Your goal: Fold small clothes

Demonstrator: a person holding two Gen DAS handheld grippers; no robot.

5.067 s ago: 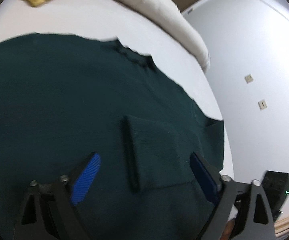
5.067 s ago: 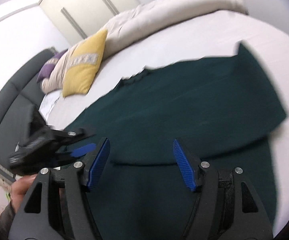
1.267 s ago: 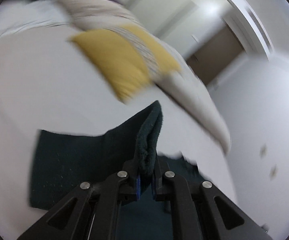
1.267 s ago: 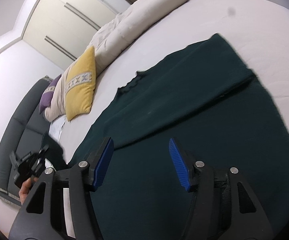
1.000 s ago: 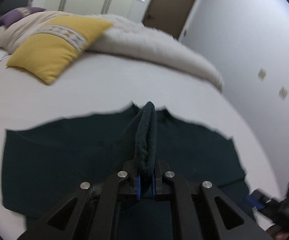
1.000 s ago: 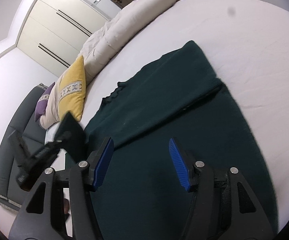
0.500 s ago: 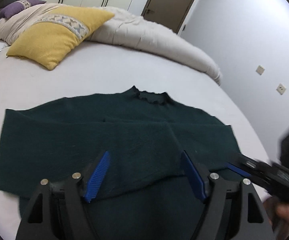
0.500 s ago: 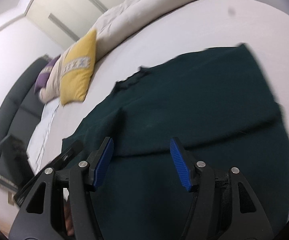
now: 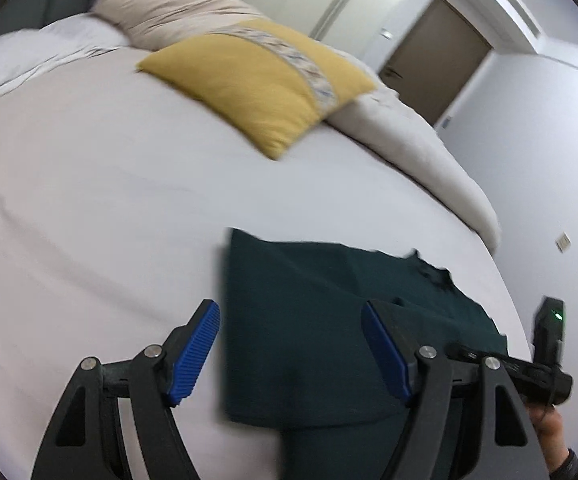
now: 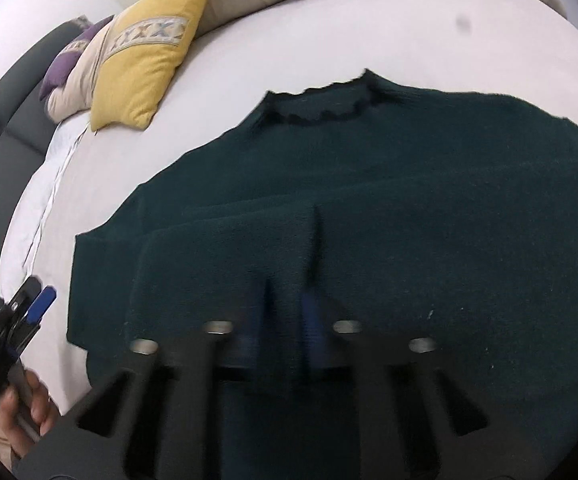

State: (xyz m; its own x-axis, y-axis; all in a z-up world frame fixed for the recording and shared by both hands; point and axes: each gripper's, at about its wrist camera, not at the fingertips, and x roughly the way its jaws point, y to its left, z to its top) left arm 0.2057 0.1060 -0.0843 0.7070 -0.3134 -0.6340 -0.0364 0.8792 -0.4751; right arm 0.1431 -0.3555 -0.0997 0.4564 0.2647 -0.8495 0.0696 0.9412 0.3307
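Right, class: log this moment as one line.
left tool: open, over sweater edge | right tool: closing on sweater fold | sleeves: folded in

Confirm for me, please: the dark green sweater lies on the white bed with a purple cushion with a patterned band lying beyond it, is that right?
Not quite. The cushion with a patterned band is yellow, not purple, as the left wrist view shows; the purple one sits farther back at the headboard. The rest stands: the dark green sweater lies on the white bed, with that cushion beyond it.
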